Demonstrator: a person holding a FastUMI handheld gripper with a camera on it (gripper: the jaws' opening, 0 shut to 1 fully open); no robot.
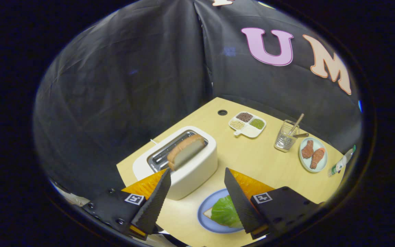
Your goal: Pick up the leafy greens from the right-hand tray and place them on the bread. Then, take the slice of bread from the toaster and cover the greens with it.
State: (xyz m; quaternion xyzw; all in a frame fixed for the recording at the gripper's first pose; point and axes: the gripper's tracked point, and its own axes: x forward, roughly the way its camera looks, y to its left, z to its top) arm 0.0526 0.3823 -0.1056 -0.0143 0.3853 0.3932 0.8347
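A white toaster (190,168) stands on the wooden table (252,157), just ahead of my fingers, with a slice of bread (185,151) sticking up out of its slot. Nearer, a blue plate (206,214) carries a bread slice (208,213) with the leafy greens (225,211) lying on top. My gripper (196,175) hovers above the table, open, with nothing between its fingers. The left finger (154,202) is beside the toaster's near corner. The right finger (240,202) overlaps part of the greens and the plate.
Beyond the toaster sits a white divided tray (248,131) with grains and beans. To its right stand a wire cup (286,139) with sticks, a pale plate (321,161) with two pieces of meat, and a bottle (341,165) at the table's edge. A round hole (222,112) is near the far edge.
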